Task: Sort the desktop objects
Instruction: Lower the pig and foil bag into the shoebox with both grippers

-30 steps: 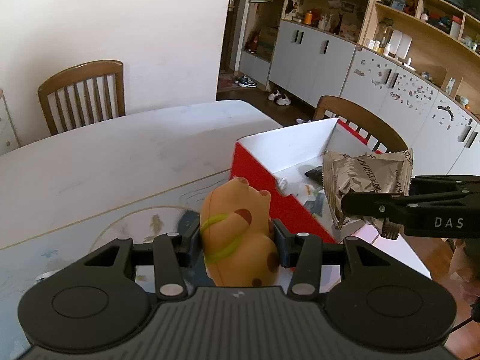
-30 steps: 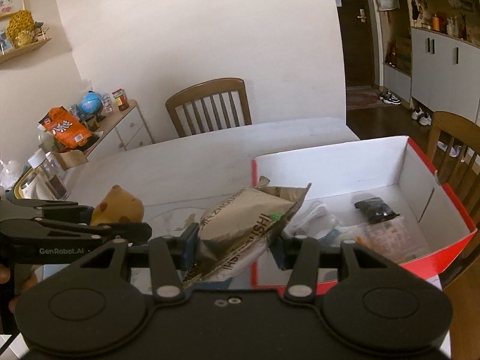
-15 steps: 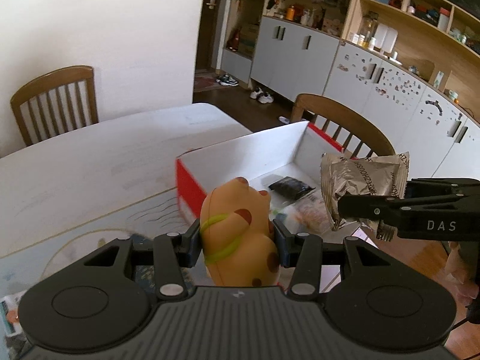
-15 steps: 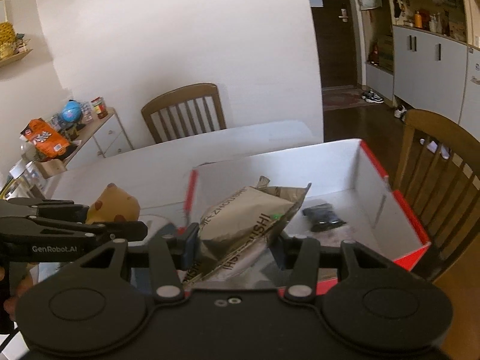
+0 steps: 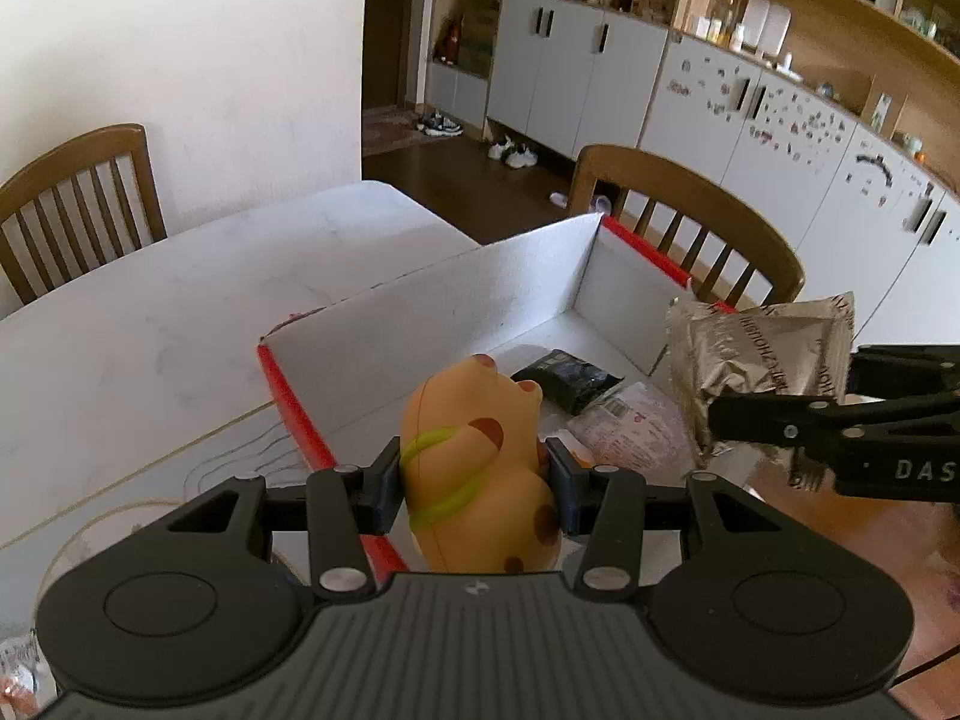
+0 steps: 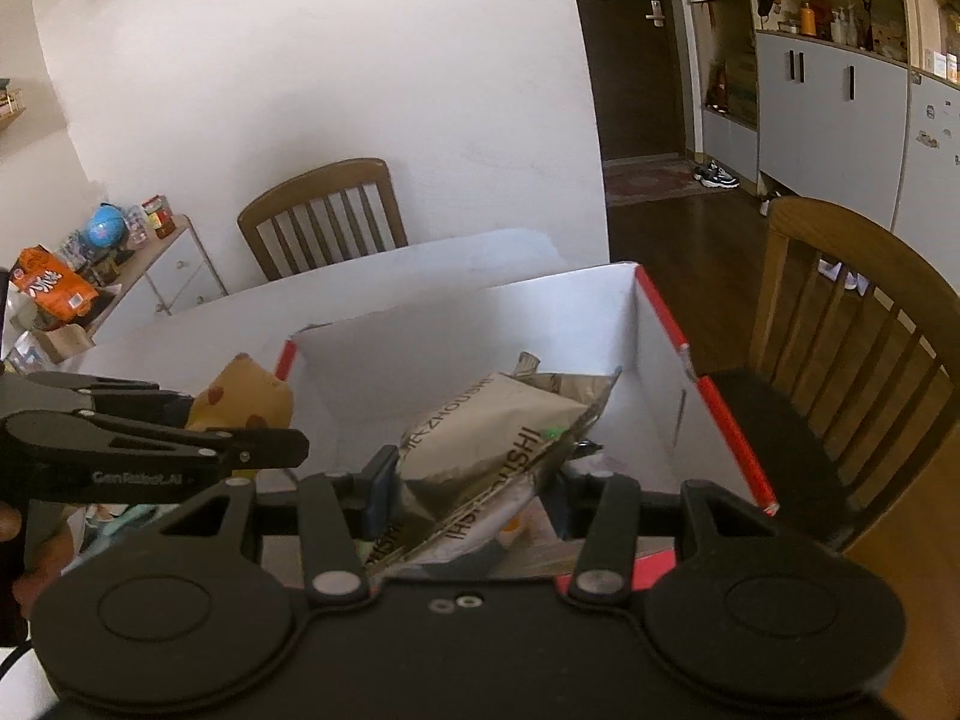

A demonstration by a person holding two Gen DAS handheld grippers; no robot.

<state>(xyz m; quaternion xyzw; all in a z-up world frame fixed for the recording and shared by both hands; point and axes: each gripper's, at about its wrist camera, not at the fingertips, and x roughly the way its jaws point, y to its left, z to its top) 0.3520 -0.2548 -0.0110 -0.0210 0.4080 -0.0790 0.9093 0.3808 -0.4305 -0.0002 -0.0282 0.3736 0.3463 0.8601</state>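
Observation:
My left gripper (image 5: pixel 474 474) is shut on an orange toy animal (image 5: pixel 480 462) with a green collar, held above the near left edge of the red-and-white box (image 5: pixel 420 312). My right gripper (image 6: pixel 474 492) is shut on a crumpled silver snack packet (image 6: pixel 486 450) and holds it over the box (image 6: pixel 480 324). The packet also shows in the left wrist view (image 5: pixel 762 360), at the right above the box. The toy also shows in the right wrist view (image 6: pixel 246 390), at the left.
A black packet (image 5: pixel 567 378) and a clear wrapped item (image 5: pixel 630 426) lie in the box. The box sits on a white table (image 5: pixel 180 312). Wooden chairs (image 5: pixel 690 222) (image 6: pixel 324 216) stand at the table's right and far sides. A side cabinet with snacks (image 6: pixel 54 288) is at far left.
Both grippers moved to the right and forward with their loads, from beside the box to over it. The box now fills more of both views.

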